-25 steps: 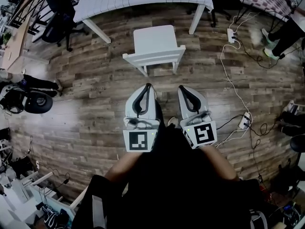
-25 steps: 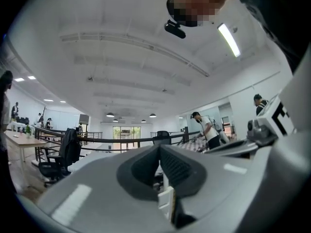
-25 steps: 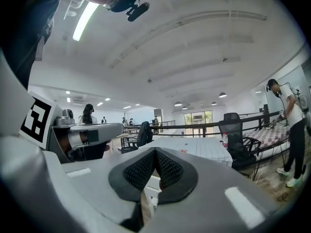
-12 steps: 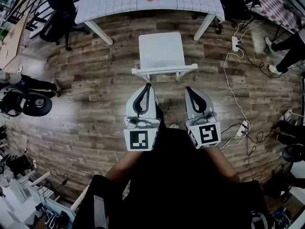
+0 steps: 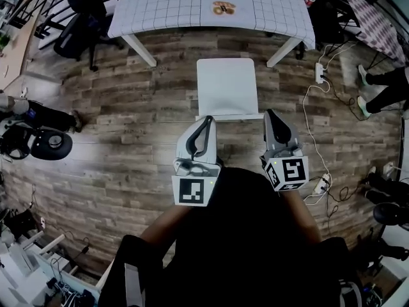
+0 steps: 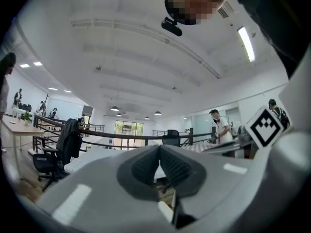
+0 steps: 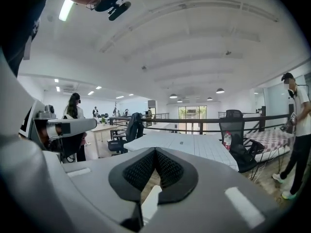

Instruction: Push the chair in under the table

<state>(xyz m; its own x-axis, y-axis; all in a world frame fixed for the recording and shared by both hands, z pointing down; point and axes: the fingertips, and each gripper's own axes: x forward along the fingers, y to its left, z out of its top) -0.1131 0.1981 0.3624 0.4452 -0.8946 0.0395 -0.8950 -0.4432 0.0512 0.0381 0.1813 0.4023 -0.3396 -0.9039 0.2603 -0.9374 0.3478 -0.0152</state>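
The white chair (image 5: 227,85) stands on the wood floor with its seat toward the table (image 5: 160,5), which has a grid-pattern cloth. The chair's backrest is on my side. My left gripper (image 5: 208,118) is shut, and its tip is at the left end of the backrest's top rail. My right gripper (image 5: 268,112) is also shut, at the right end of that rail. Whether either one presses on the rail I cannot tell. In the left gripper view the left gripper (image 6: 159,147) points level at the table (image 6: 92,155). In the right gripper view the right gripper (image 7: 155,150) faces the table (image 7: 194,147).
Black office chairs (image 5: 83,18) stand left of the table. A power strip with cables (image 5: 317,72) lies on the floor at the right, near a person's feet (image 5: 364,75). A small object (image 5: 223,7) sits on the table. Black gear (image 5: 45,142) lies at the far left.
I have walked toward the chair and table. Both shut grippers have come from well short of the chair up to its backrest. The chair now looks square to the table.
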